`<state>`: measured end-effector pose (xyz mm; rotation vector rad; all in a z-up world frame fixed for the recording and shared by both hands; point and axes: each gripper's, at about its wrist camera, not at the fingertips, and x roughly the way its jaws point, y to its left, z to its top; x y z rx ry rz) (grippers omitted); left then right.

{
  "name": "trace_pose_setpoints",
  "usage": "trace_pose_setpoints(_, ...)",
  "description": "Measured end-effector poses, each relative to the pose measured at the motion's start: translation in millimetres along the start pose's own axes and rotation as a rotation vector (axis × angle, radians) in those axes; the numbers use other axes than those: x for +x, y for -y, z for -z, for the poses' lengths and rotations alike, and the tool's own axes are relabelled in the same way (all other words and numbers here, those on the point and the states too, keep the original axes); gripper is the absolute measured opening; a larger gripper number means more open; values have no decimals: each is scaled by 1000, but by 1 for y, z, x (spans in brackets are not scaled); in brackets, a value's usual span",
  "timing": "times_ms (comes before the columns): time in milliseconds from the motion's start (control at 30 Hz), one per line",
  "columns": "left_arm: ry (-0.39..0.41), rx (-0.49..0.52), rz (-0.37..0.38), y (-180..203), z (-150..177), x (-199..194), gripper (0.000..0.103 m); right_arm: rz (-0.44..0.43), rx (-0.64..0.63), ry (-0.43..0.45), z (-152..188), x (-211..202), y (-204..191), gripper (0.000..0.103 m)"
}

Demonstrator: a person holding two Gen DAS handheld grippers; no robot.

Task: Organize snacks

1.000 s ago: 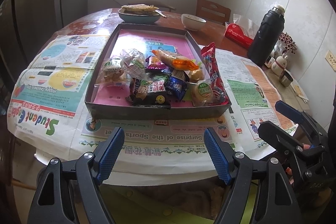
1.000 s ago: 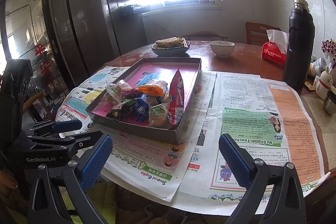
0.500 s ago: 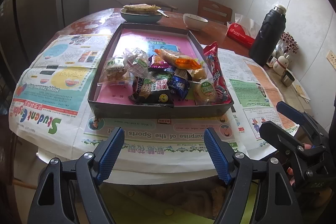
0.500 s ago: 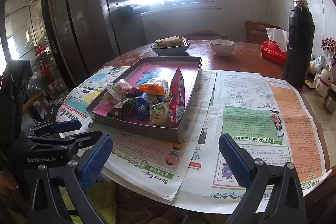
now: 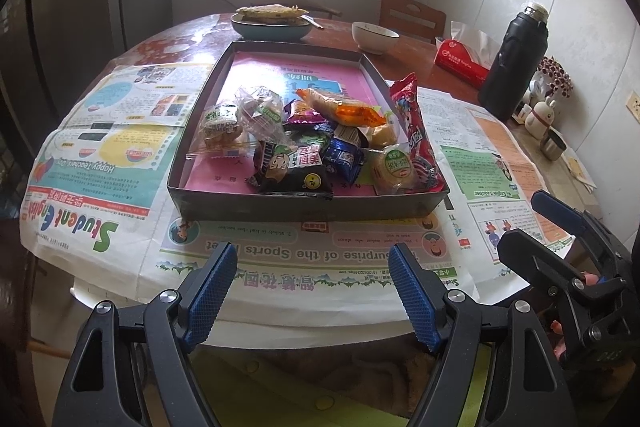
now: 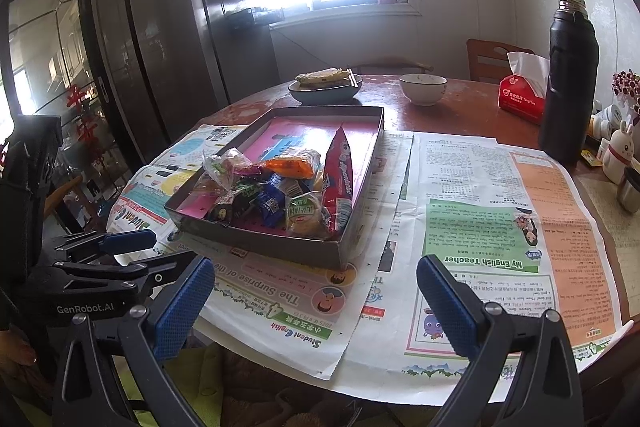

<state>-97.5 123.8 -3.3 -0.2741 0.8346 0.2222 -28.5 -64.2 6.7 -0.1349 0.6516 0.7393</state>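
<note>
We hold the left gripper (image 5: 313, 286) with its blue-padded jaws spread wide and nothing between them, hovering just off the near edge of the table (image 5: 188, 39), in front of the shallow dark box (image 5: 308, 203). The right gripper (image 6: 316, 301) has its jaws spread wide too, empty, off the near edge to the right of the box.

The box sits on newspapers (image 5: 256, 251) that cover the near half of the table, and its floor is lined with a pink printed sheet (image 5: 260, 67). The snacks are heaped in the near half of the box: a black packet with a cartoon face (image 5: 294, 169) against the near wall, a blue wrapped piece (image 5: 342, 157) and a round cake in a green-labelled wrapper (image 5: 394, 167) to its right, an orange packet (image 5: 348, 109) on top of the heap, clear-wrapped pastries (image 5: 240, 123) on the left side, and a long red packet (image 5: 412, 131) leaning along the right wall.

Beyond the box stand a dark plate of flatbread (image 5: 272, 21) and a white bowl (image 5: 374, 35). To the right of the box are a red tissue pack (image 5: 460, 61) and a tall black flask (image 5: 514, 63).
</note>
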Motion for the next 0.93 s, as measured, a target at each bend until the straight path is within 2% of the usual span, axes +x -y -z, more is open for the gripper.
trace_pose_setpoints(333,-2,2,-18,0,1,1,79,-1,2,-1,1,1,-1,102)
trace_pose_setpoints(633,28,37,-70,5,1,-2,79,0,12,-2,2,3,1,102)
trace_pose_setpoints(767,52,-3,-71,-2,0,-3,79,14,26,3,1,2,7,102)
trace_pose_setpoints(833,84,-27,-89,-9,-1,-7,79,17,45,-7,0,4,15,102)
trace_pose_setpoints(933,92,-64,-112,-26,-9,-7,79,38,69,-11,-3,7,29,102)
